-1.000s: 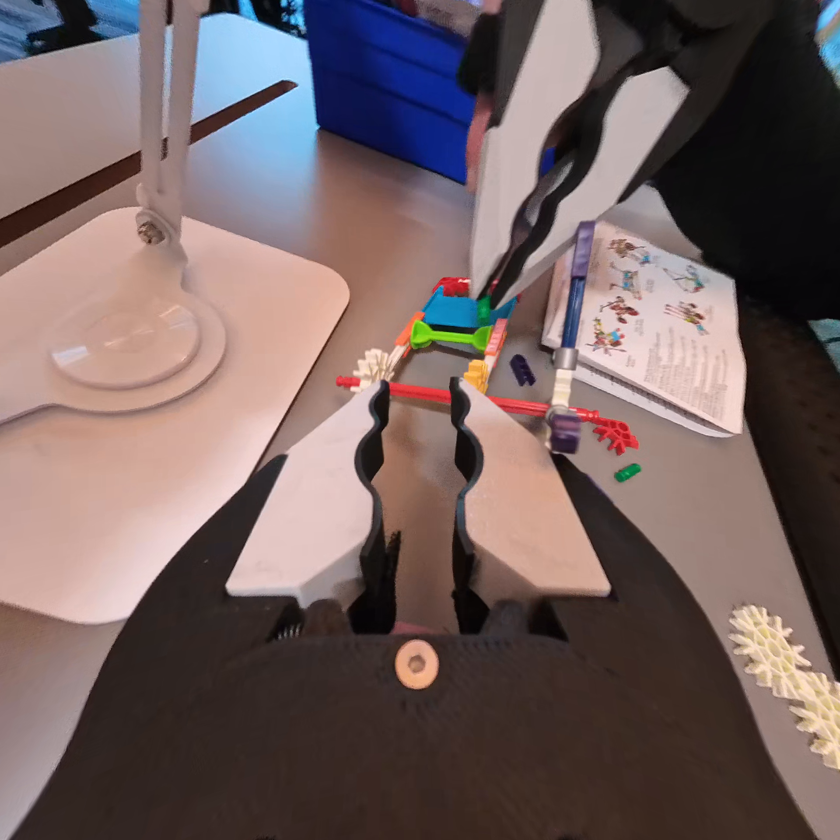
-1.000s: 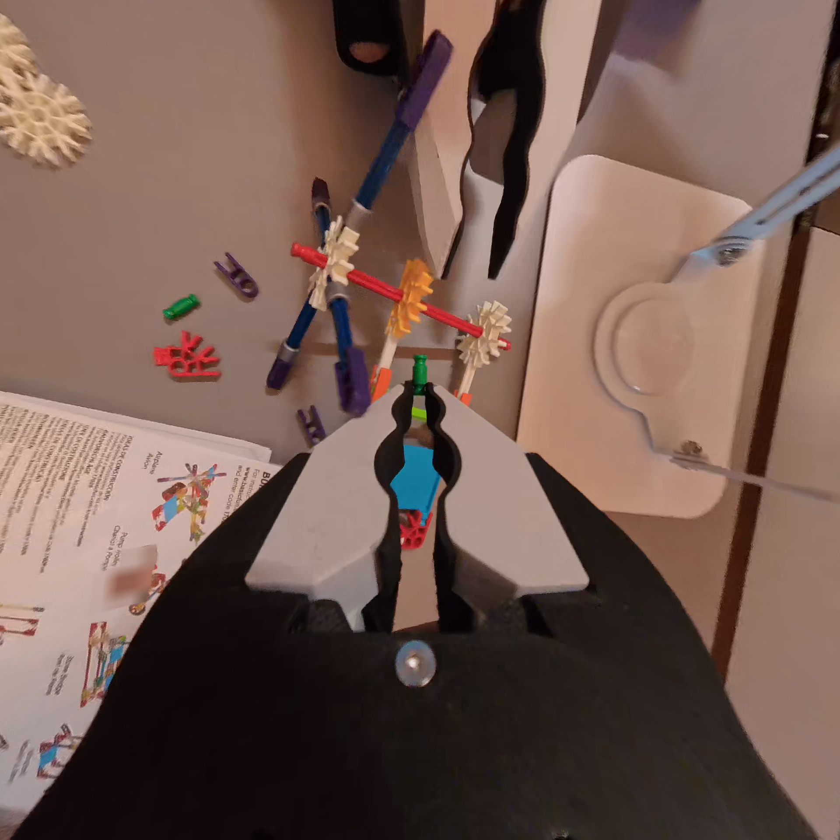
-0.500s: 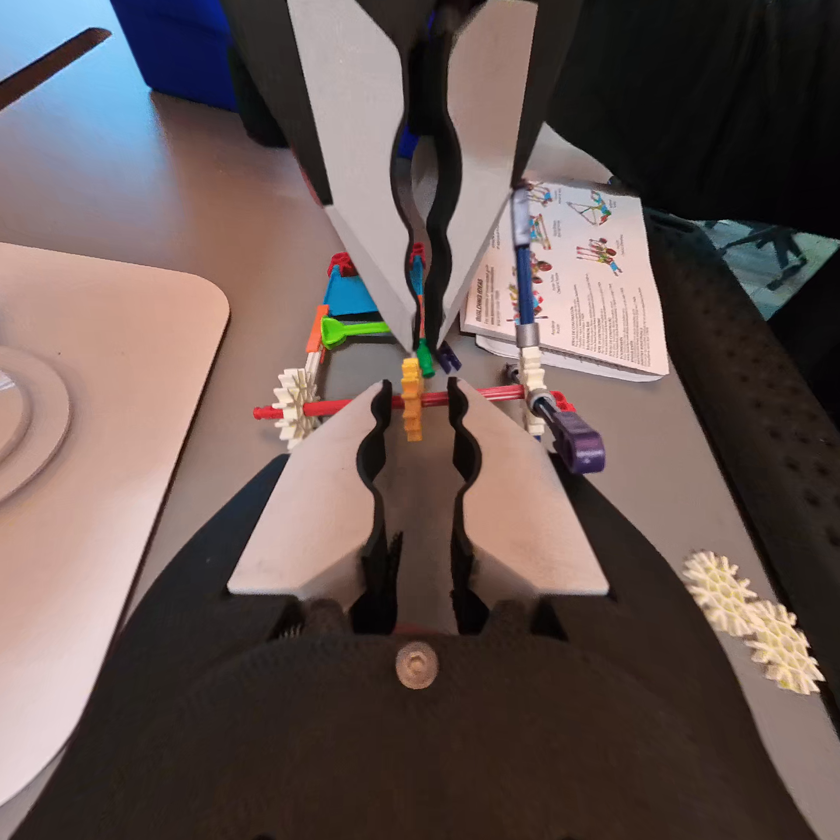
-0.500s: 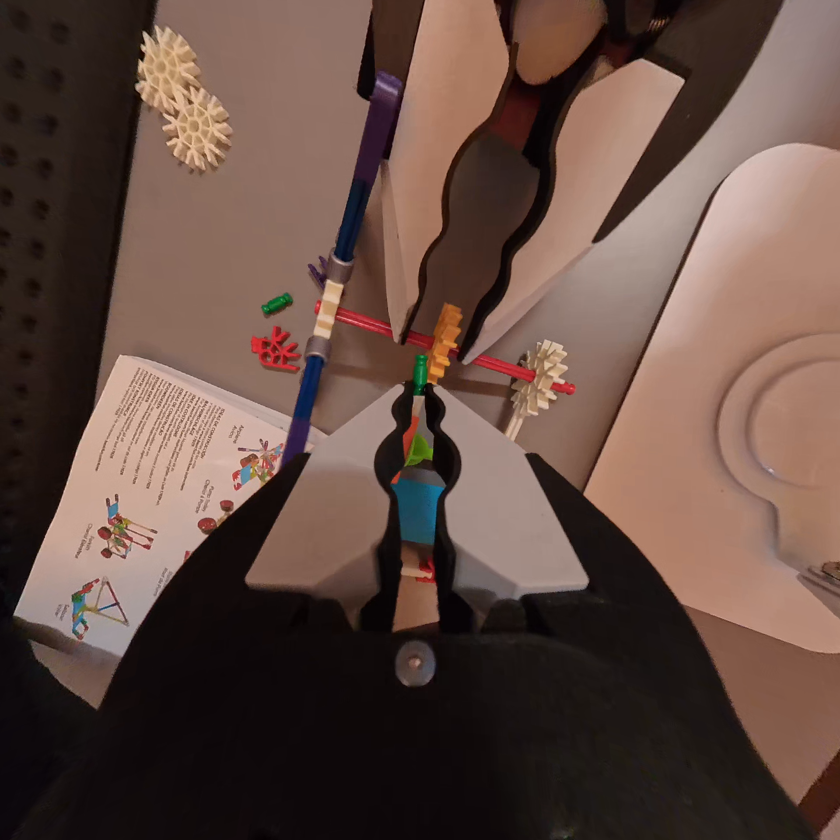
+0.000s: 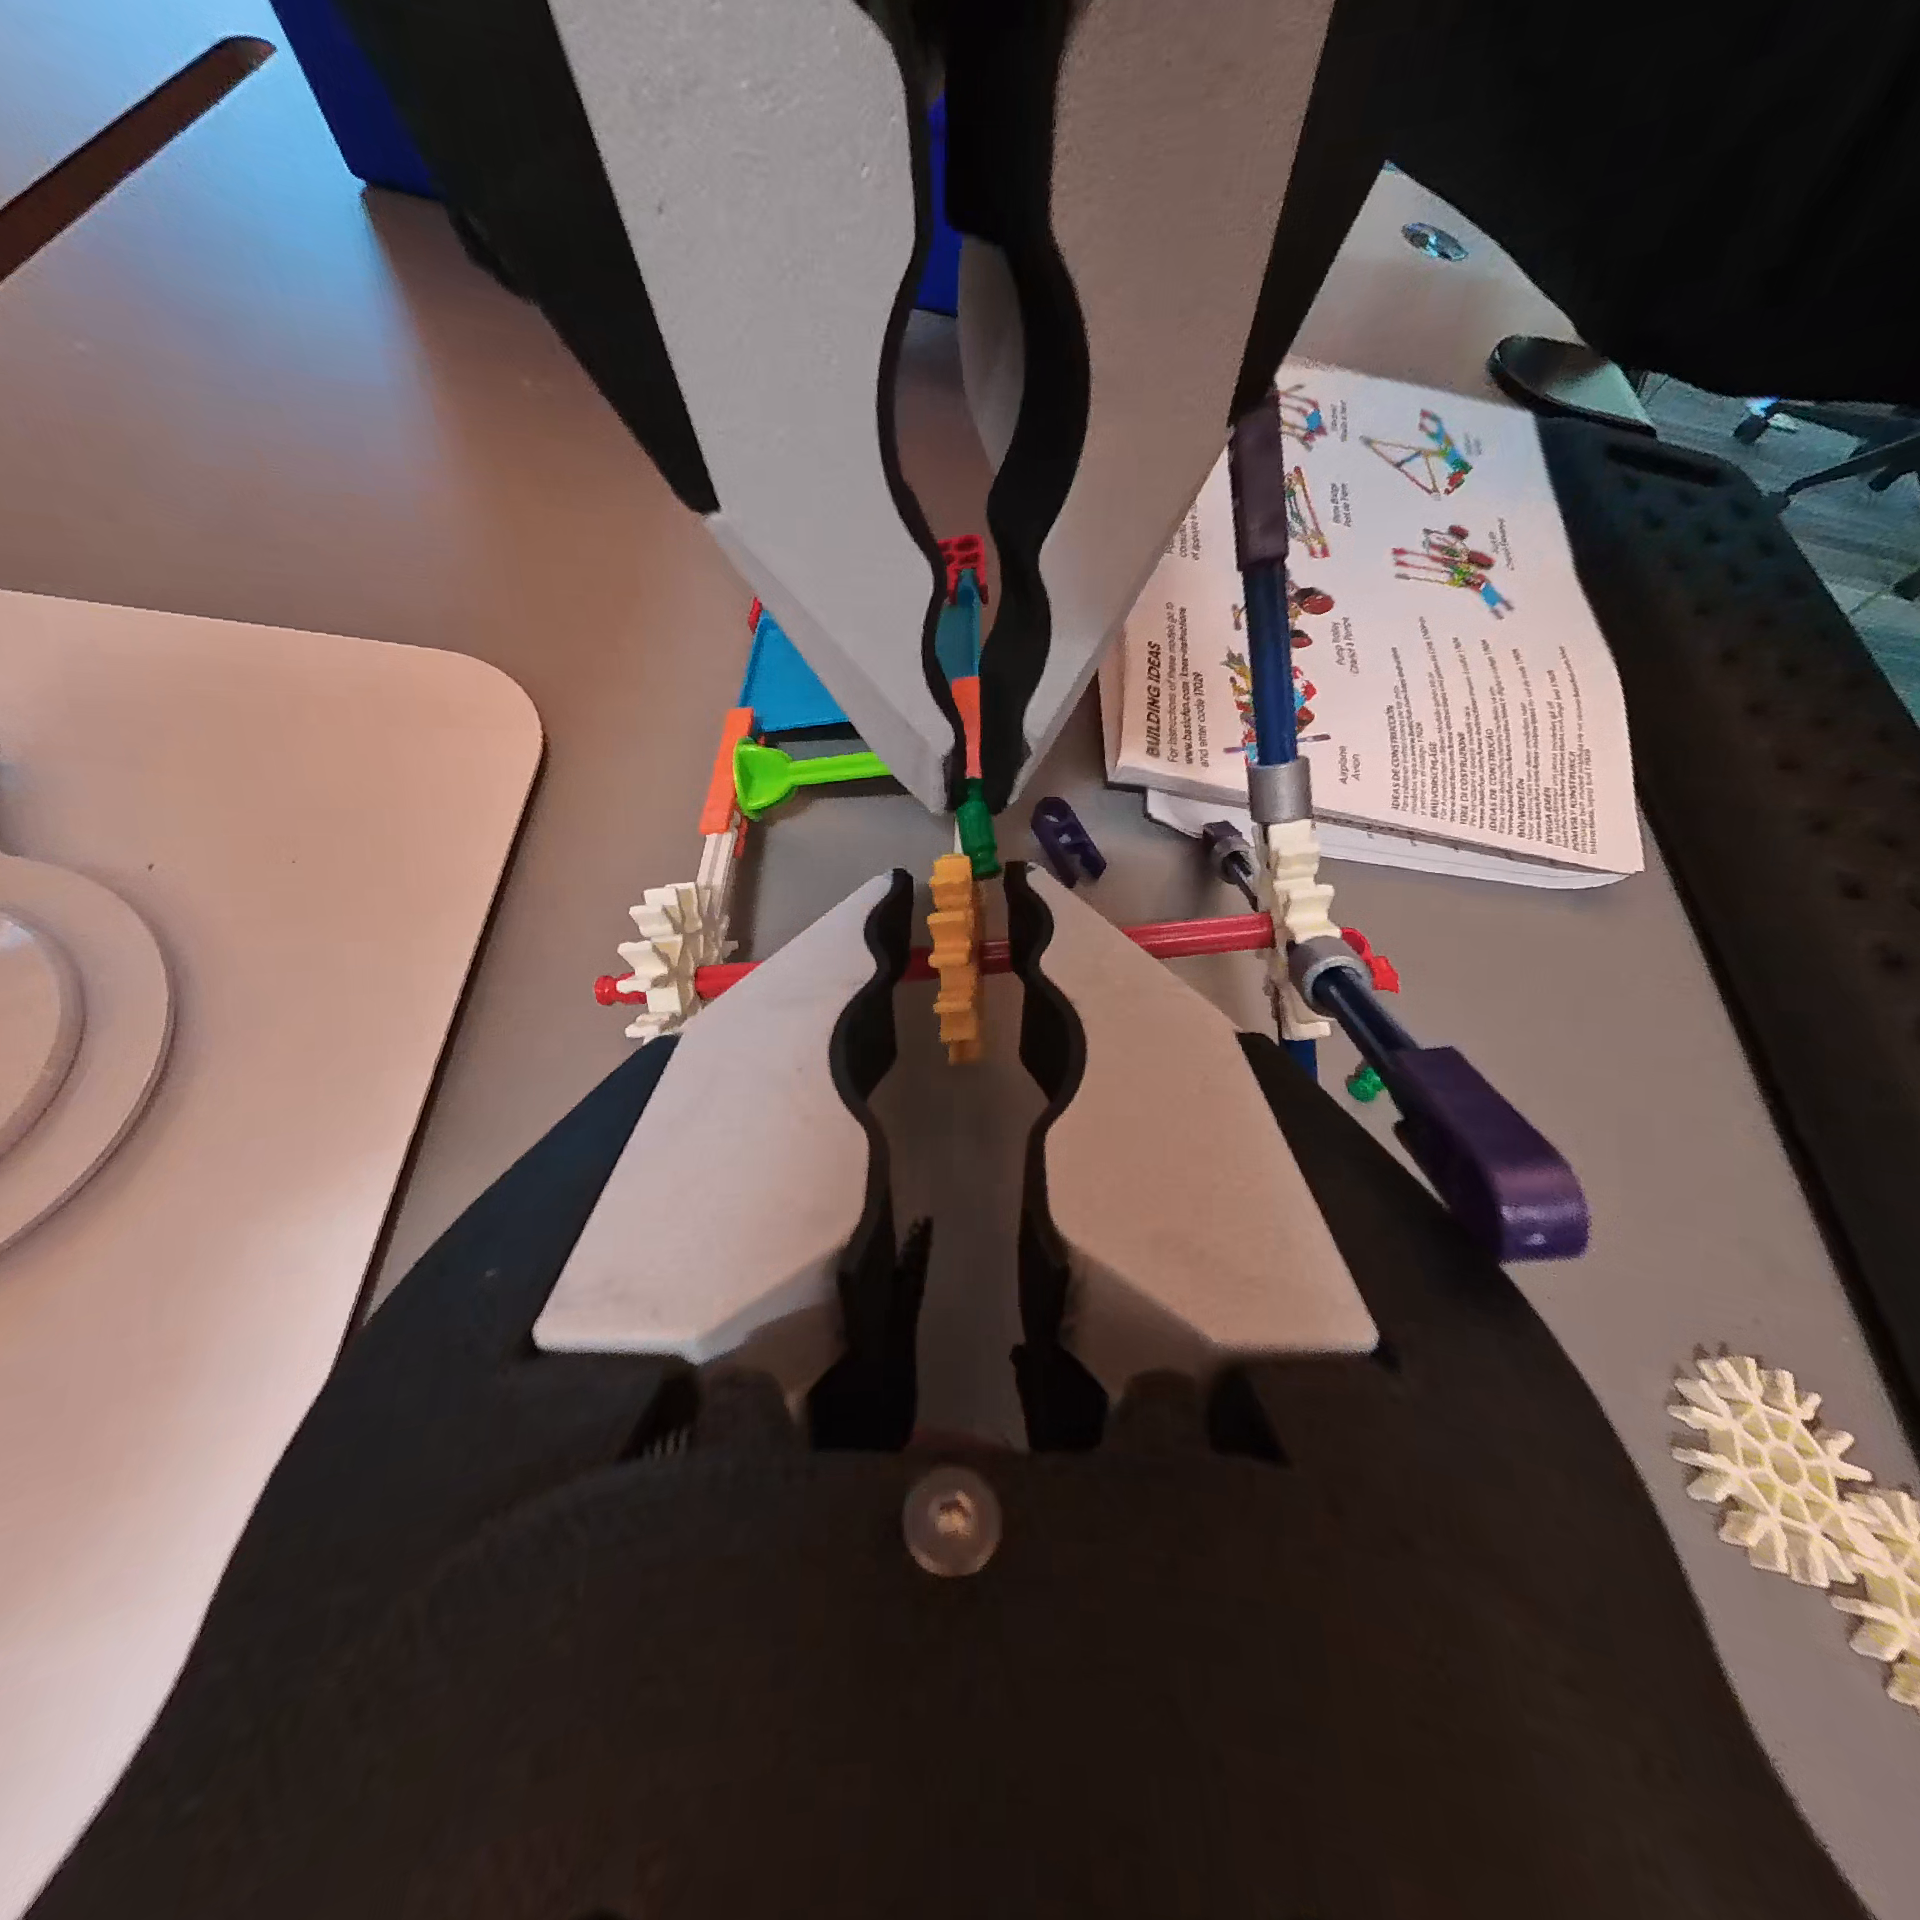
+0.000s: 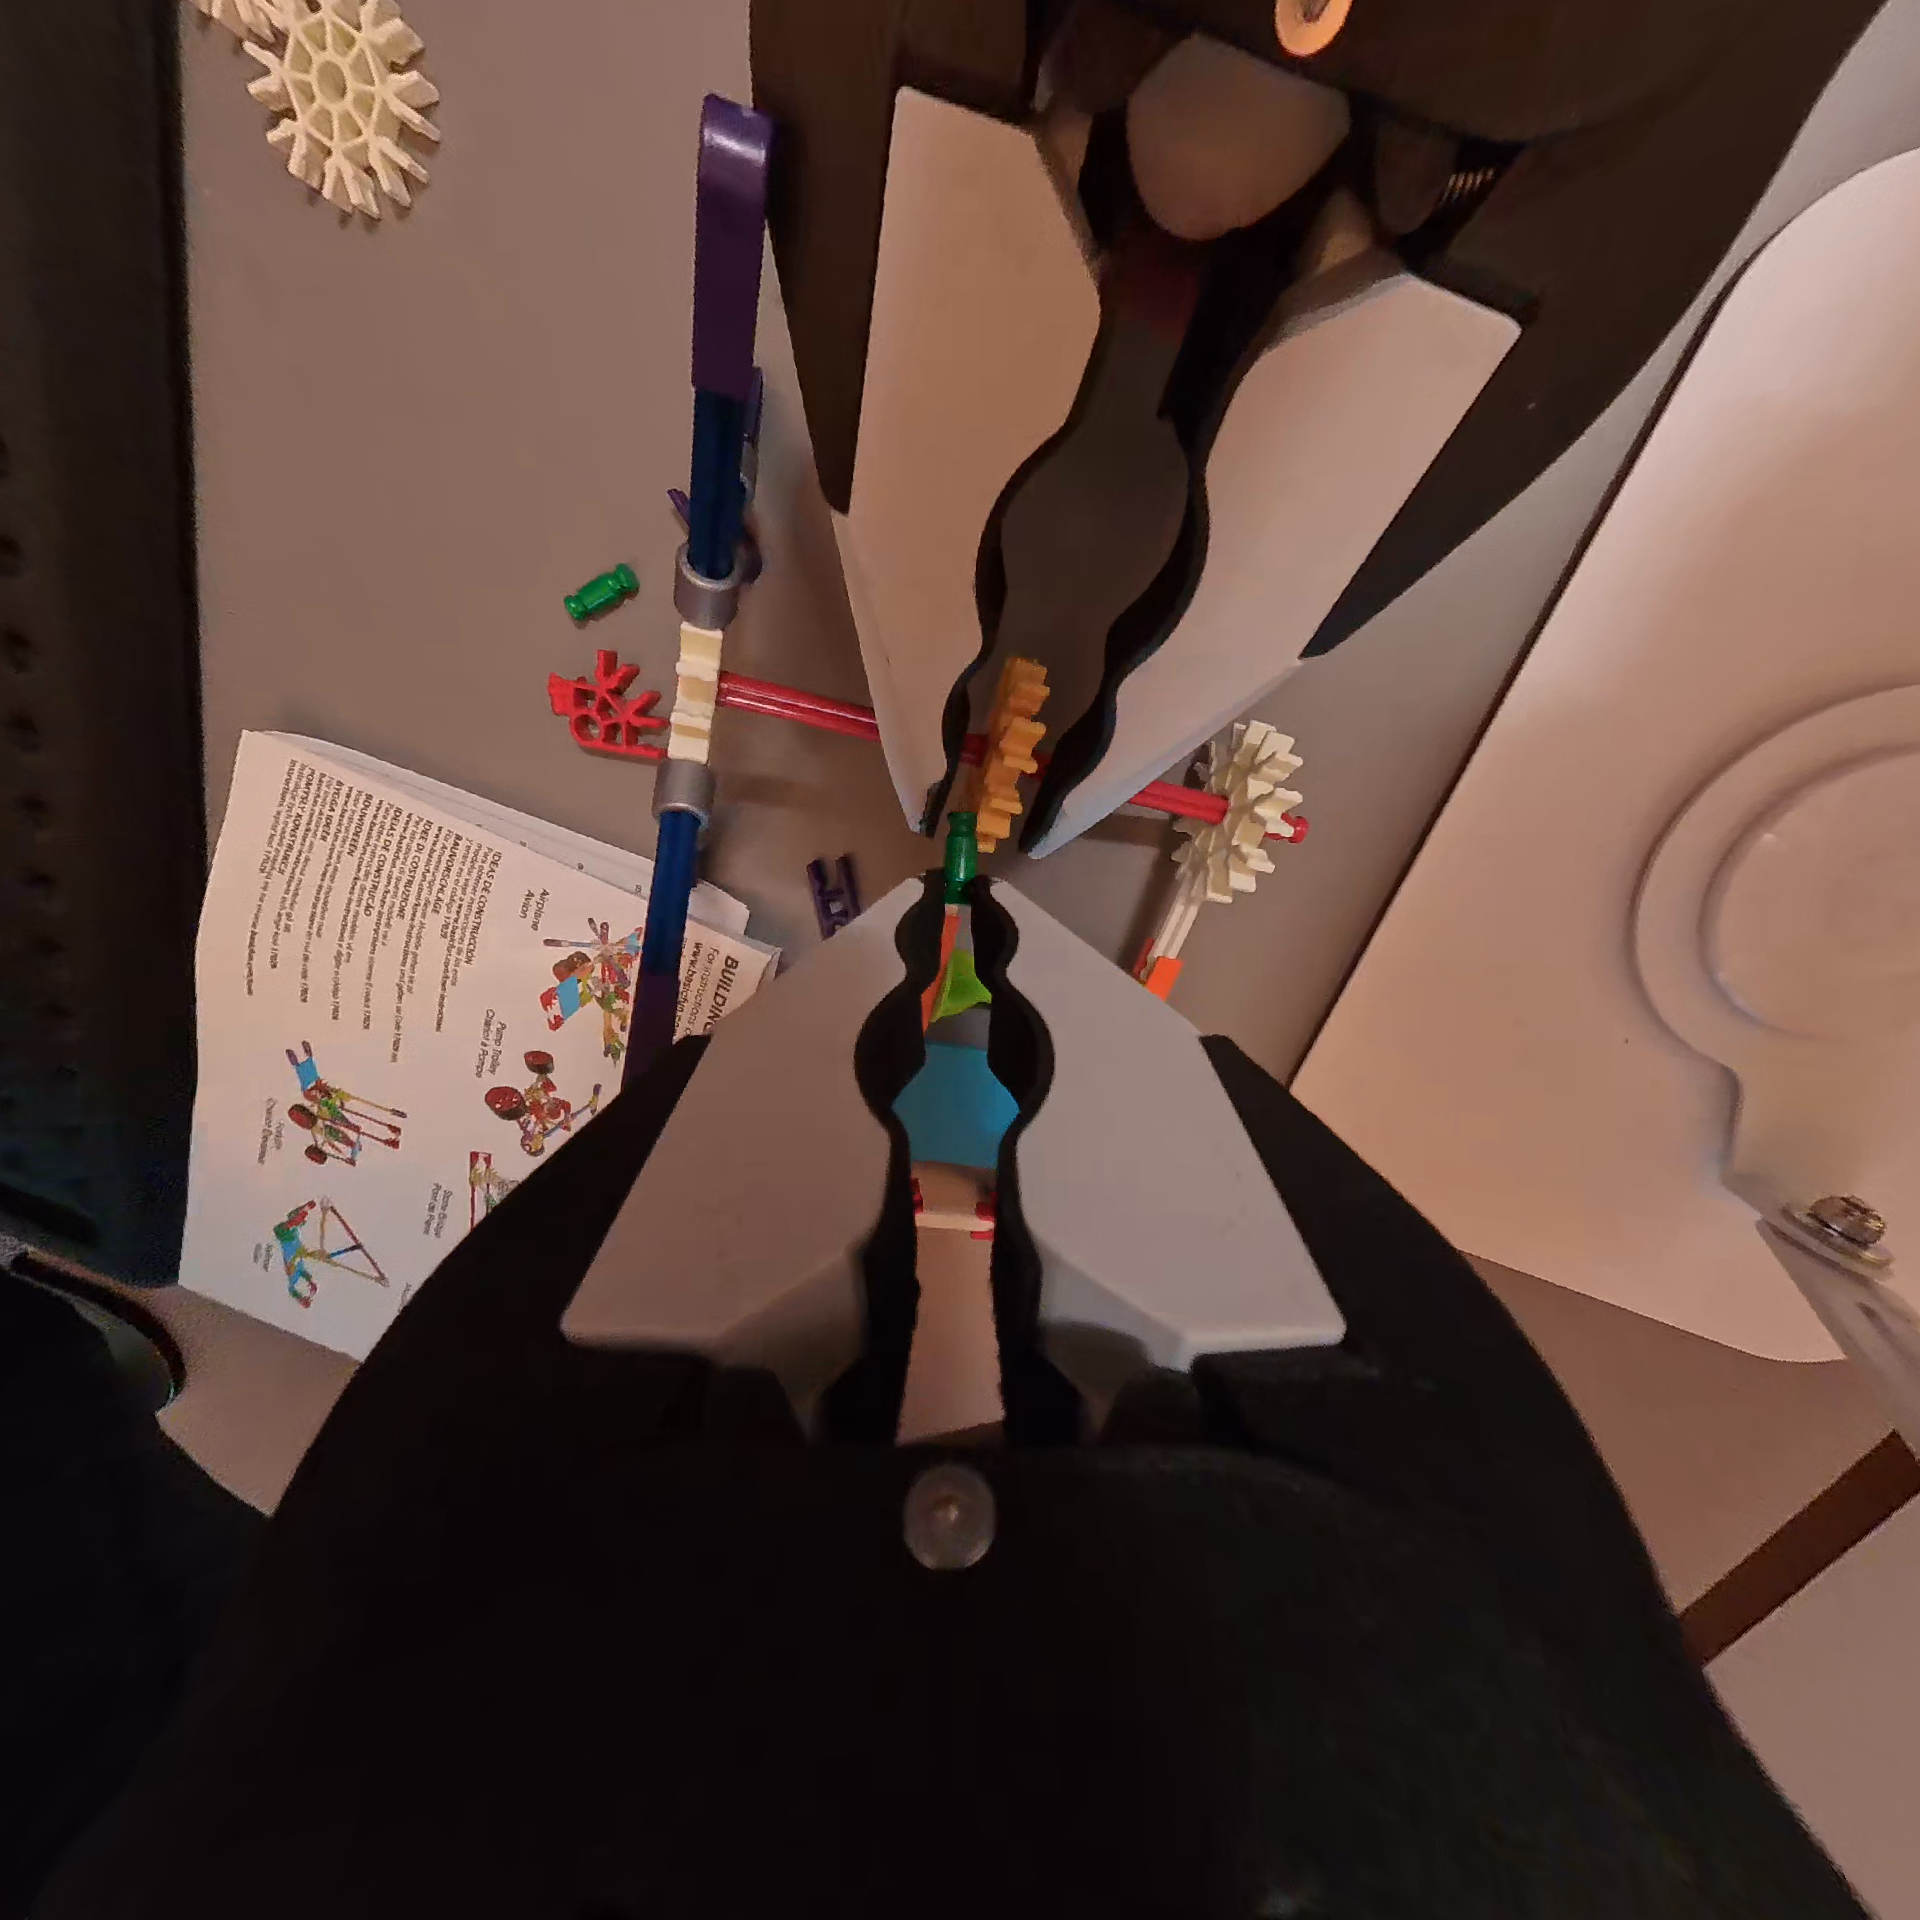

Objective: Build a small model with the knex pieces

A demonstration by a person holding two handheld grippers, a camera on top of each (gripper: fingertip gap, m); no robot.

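A toy rod-and-connector model lies on the grey table. Its red rod (image 5: 1195,932) carries an orange toothed connector (image 5: 954,956) in the middle and white snowflake connectors (image 5: 675,951) at the ends. My left gripper (image 5: 954,881) is open, with one finger on each side of the orange connector. My right gripper (image 6: 956,891) is shut on a short green rod (image 6: 958,847) that sticks out of its tips. The rod's free end is at the orange connector (image 6: 1016,738). In the left wrist view the right gripper (image 5: 968,795) comes down from above with the green rod (image 5: 975,826).
A white lamp base (image 5: 260,883) lies to the left and an illustrated booklet (image 5: 1403,644) to the right. A blue rod with purple ends (image 5: 1475,1164) crosses the red rod. A purple clip (image 5: 1065,836), a loose green piece (image 6: 601,594), a red connector (image 6: 608,707) and two joined white snowflakes (image 5: 1766,1455) lie around. The grippers are tip to tip, or close to it. My left gripper's tips are some 5 centimeters from the purple clip (image 5: 1065,836). The right camera catches it too, in the right wrist view (image 6: 841,904).
My left gripper has moved forward, so its fingers now straddle the orange connector. My right gripper has brought the green rod closer to that connector. Both views have closed in on the model.
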